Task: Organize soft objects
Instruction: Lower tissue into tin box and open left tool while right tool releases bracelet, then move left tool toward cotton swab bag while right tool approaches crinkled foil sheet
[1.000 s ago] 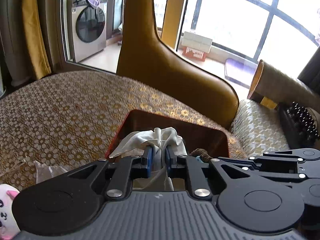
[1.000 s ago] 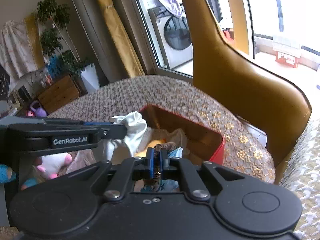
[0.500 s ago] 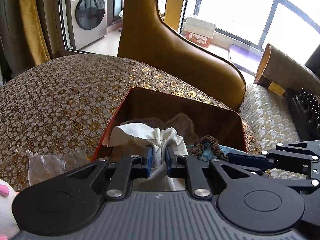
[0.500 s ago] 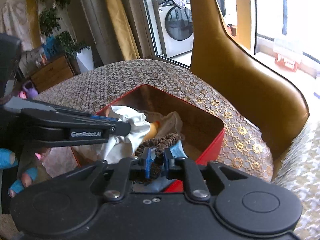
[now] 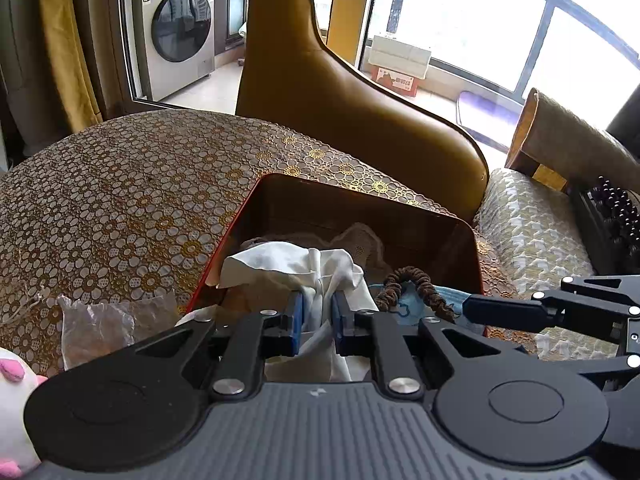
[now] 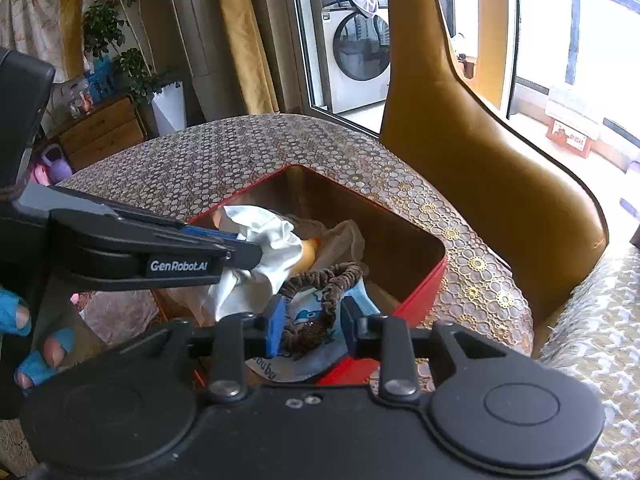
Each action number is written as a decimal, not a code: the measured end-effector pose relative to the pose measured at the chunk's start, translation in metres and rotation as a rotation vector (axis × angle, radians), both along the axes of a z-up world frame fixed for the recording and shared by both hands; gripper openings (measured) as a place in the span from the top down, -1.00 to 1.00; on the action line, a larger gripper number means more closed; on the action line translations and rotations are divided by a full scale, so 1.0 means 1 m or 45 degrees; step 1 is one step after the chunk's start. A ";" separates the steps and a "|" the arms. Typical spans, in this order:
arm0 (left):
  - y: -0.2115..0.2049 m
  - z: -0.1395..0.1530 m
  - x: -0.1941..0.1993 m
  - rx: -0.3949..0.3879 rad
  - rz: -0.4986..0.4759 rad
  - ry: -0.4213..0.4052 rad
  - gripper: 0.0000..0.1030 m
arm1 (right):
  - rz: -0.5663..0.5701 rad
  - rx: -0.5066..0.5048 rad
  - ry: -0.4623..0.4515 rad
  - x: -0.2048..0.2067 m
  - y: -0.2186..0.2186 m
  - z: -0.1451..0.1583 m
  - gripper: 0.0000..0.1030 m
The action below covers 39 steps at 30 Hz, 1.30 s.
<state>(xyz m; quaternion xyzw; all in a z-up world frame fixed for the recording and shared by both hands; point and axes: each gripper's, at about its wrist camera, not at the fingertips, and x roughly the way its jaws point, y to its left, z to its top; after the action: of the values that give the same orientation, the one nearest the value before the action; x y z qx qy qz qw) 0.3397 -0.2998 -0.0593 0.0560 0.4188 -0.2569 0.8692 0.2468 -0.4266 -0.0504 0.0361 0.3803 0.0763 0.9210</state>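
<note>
A red box (image 5: 472, 240) (image 6: 424, 292) sits on the patterned table, with soft items inside. My left gripper (image 5: 318, 312) is shut on a white cloth (image 5: 288, 264) and holds it over the box's near left side; the cloth also shows in the right wrist view (image 6: 272, 244). My right gripper (image 6: 310, 326) is open, its pads either side of a brown scrunchie (image 6: 320, 280) that lies on a blue face mask (image 6: 312, 344) at the box's near edge. The scrunchie (image 5: 412, 284) and the mask (image 5: 404, 308) also show in the left wrist view.
A mustard chair back (image 5: 360, 108) stands behind the table. A clear plastic bag (image 5: 100, 320) and a white and pink plush toy (image 5: 12, 400) lie left of the box. A cushioned seat (image 5: 532, 240) is to the right.
My right gripper has opened and let go of the scrunchie, which now rests on the mask. Both grippers have moved down over the box; the left still grips the white cloth.
</note>
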 end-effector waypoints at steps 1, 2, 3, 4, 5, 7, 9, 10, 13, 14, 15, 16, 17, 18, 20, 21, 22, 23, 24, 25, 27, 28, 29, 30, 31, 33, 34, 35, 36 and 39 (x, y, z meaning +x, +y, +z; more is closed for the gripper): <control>0.001 0.001 -0.001 -0.001 0.001 -0.002 0.71 | -0.004 -0.002 -0.002 0.000 0.000 0.001 0.38; 0.001 0.002 -0.002 -0.002 0.002 -0.003 0.70 | -0.009 0.000 -0.004 -0.001 0.000 0.002 0.36; 0.003 0.003 -0.002 -0.004 0.000 -0.003 0.67 | -0.011 0.004 -0.006 -0.001 -0.001 0.002 0.36; 0.003 0.005 -0.004 -0.006 -0.002 -0.005 0.59 | -0.011 0.008 -0.008 -0.002 -0.001 0.004 0.35; 0.005 0.006 -0.005 -0.008 -0.001 -0.008 0.51 | -0.012 0.008 -0.011 -0.003 -0.001 0.005 0.33; 0.009 0.010 -0.009 -0.022 -0.001 -0.011 0.45 | -0.005 0.009 -0.020 -0.006 0.000 0.008 0.30; 0.014 0.015 -0.013 -0.040 0.001 -0.012 0.45 | 0.002 0.013 -0.029 -0.009 0.001 0.012 0.25; 0.016 0.017 -0.015 -0.047 0.001 -0.013 0.45 | 0.004 0.013 -0.035 -0.011 0.001 0.015 0.23; 0.023 0.025 -0.024 -0.061 0.001 -0.021 0.44 | 0.013 0.024 -0.053 -0.018 0.003 0.022 0.18; 0.027 0.029 -0.027 -0.070 0.003 -0.024 0.44 | 0.017 0.032 -0.059 -0.020 0.004 0.025 0.13; 0.030 0.032 -0.030 -0.081 0.003 -0.026 0.44 | 0.022 0.035 -0.066 -0.023 0.005 0.028 0.08; 0.034 0.035 -0.034 -0.090 0.003 -0.029 0.44 | 0.028 0.036 -0.076 -0.026 0.007 0.031 0.06; 0.037 0.039 -0.038 -0.094 0.001 -0.037 0.44 | 0.031 0.038 -0.083 -0.029 0.009 0.034 0.04; 0.040 0.043 -0.042 -0.096 -0.001 -0.047 0.44 | 0.036 0.043 -0.090 -0.032 0.011 0.037 0.02; 0.046 0.052 -0.052 -0.098 -0.004 -0.071 0.44 | 0.044 0.053 -0.104 -0.038 0.014 0.043 0.00; 0.050 0.057 -0.057 -0.103 -0.004 -0.082 0.44 | 0.048 0.059 -0.113 -0.041 0.016 0.047 -0.03; 0.054 0.061 -0.061 -0.111 -0.003 -0.089 0.44 | 0.055 0.065 -0.123 -0.045 0.018 0.051 -0.04; 0.060 0.066 -0.067 -0.123 -0.001 -0.096 0.44 | 0.062 0.068 -0.132 -0.048 0.021 0.054 -0.05; 0.064 0.069 -0.071 -0.131 0.003 -0.100 0.44 | 0.067 0.071 -0.140 -0.052 0.024 0.057 -0.07; 0.069 0.073 -0.076 -0.137 0.006 -0.103 0.44 | 0.077 0.076 -0.149 -0.056 0.027 0.060 -0.08; 0.079 0.080 -0.086 -0.144 0.010 -0.115 0.44 | 0.095 0.081 -0.164 -0.063 0.034 0.066 -0.13; 0.084 0.084 -0.091 -0.145 0.011 -0.124 0.44 | 0.105 0.083 -0.171 -0.066 0.038 0.069 -0.16; 0.090 0.087 -0.097 -0.142 0.011 -0.133 0.44 | 0.118 0.084 -0.179 -0.069 0.042 0.071 -0.19; 0.095 0.090 -0.102 -0.137 0.011 -0.139 0.44 | 0.130 0.084 -0.186 -0.073 0.046 0.074 -0.20; 0.101 0.093 -0.107 -0.134 0.011 -0.146 0.44 | 0.140 0.084 -0.191 -0.076 0.051 0.076 -0.21; 0.114 0.097 -0.116 -0.135 0.015 -0.153 0.44 | 0.161 0.086 -0.200 -0.082 0.060 0.080 -0.23; 0.120 0.099 -0.120 -0.139 0.019 -0.154 0.44 | 0.174 0.089 -0.203 -0.085 0.065 0.082 -0.23; 0.127 0.101 -0.125 -0.144 0.026 -0.155 0.44 | 0.184 0.092 -0.206 -0.088 0.070 0.083 -0.24; 0.132 0.102 -0.128 -0.146 0.032 -0.155 0.44 | 0.195 0.094 -0.209 -0.090 0.075 0.085 -0.24; 0.152 0.104 -0.139 -0.153 0.056 -0.158 0.44 | 0.225 0.098 -0.213 -0.096 0.089 0.088 -0.31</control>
<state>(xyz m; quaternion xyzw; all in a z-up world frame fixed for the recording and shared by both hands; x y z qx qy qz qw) 0.2007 -0.1478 0.0444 0.0101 0.3492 -0.2586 0.9006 0.1513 -0.3372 0.0372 0.0314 0.3007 0.1744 0.9371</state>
